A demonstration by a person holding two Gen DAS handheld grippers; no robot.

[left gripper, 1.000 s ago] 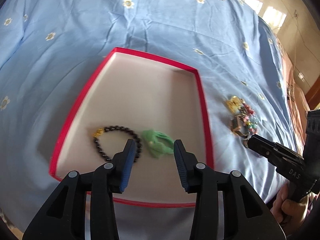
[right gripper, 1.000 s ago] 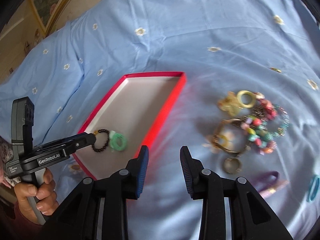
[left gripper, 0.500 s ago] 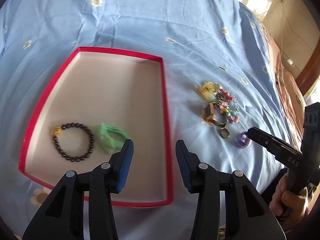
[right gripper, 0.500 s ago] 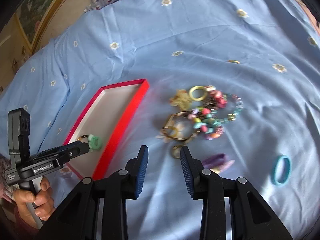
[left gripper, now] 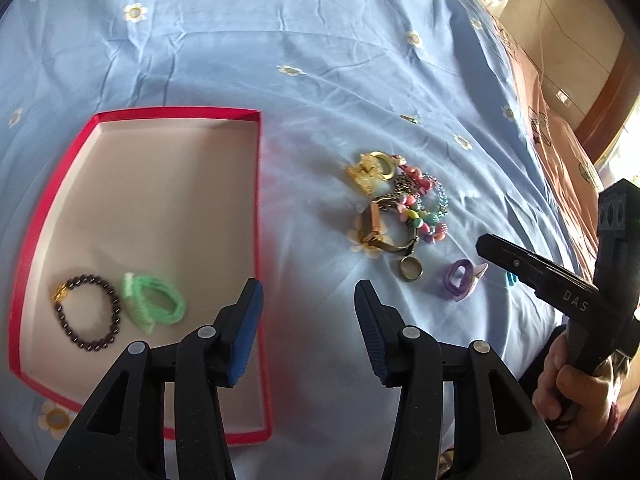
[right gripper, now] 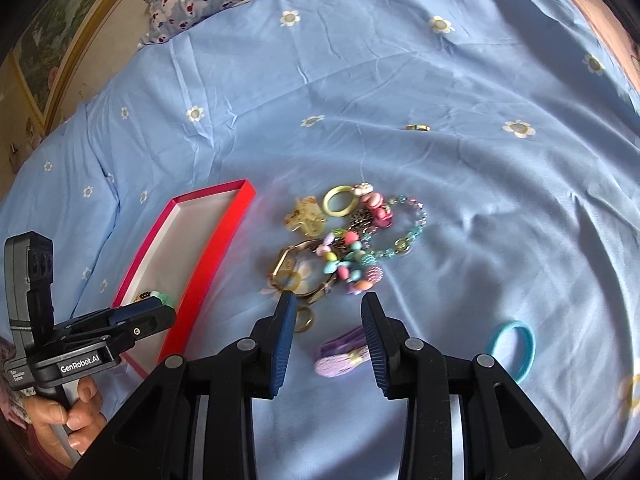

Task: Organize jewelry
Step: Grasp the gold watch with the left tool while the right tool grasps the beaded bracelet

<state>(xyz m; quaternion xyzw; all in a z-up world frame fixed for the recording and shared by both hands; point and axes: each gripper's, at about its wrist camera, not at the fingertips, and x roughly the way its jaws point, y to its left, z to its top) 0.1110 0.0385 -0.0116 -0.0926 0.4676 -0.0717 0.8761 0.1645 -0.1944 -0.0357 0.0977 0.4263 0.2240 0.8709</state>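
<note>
Since a second ago you have swung both grippers off the tray toward the loose pile, so the red tray now sits at the left of the left wrist view and the pile near its middle. Your left gripper has just been opening its jaws; they stand apart with nothing between them, poised over the tray's right rim and the blue bedsheet.

Inside the tray, near its lower left corner, lie the black bead bracelet and, just beside it, the green hair tie.

To the right, on the sheet, the jewelry pile is a tangle of yellow charms, coloured beads and a gold watch. A gold ring lies just below it, and a purple clip lies beside the ring.

Your right gripper hangs over that clip with its jaws spread and empty; the clip shows between the fingers but is not pinched. Farther right lies a blue hair tie, apart from the pile.
</note>
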